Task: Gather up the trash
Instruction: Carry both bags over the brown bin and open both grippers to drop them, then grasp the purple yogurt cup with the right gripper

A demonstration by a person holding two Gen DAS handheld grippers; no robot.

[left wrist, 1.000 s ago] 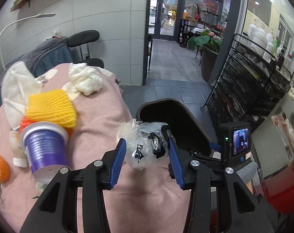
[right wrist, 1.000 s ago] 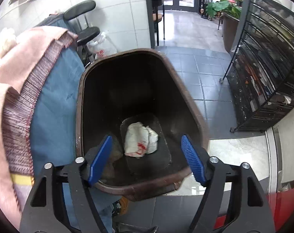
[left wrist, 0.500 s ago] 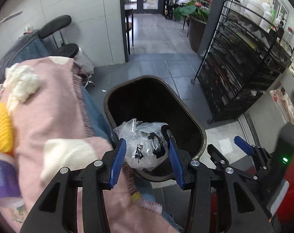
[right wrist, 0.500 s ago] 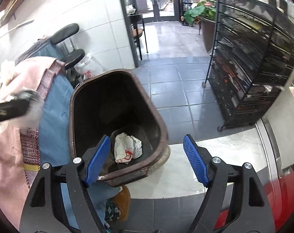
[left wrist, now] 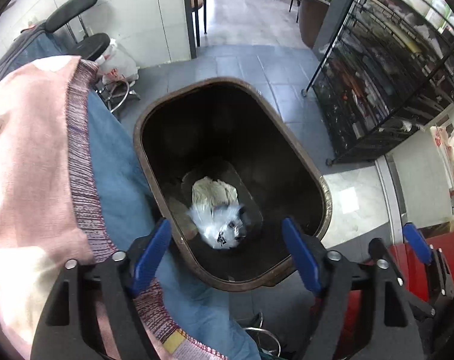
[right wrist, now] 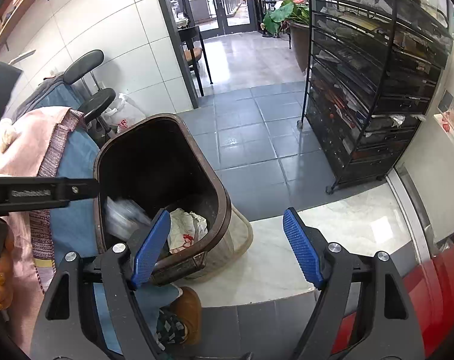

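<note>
Your left gripper (left wrist: 227,255) over brown bin (left wrist: 155,180); jaws have just been opening, now spread wide, nothing between them; clear plastic bag (left wrist: 224,228) blurry, down inside bin, beside crumpled paper (left wrist: 215,192); your right gripper (right wrist: 227,246) also spread wide, holding nothing, off to bin's side above pale floor (right wrist: 272,258); pink cloth (left wrist: 26,150) at left.

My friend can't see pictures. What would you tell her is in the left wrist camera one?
A crumpled clear plastic wrapper, blurred, is inside the dark brown trash bin, just below the open left tongs, whose jaws have just been opening with nothing gripped. A crumpled paper wad lies at the bin's bottom, beside a pink blanket over blue cloth.
</note>
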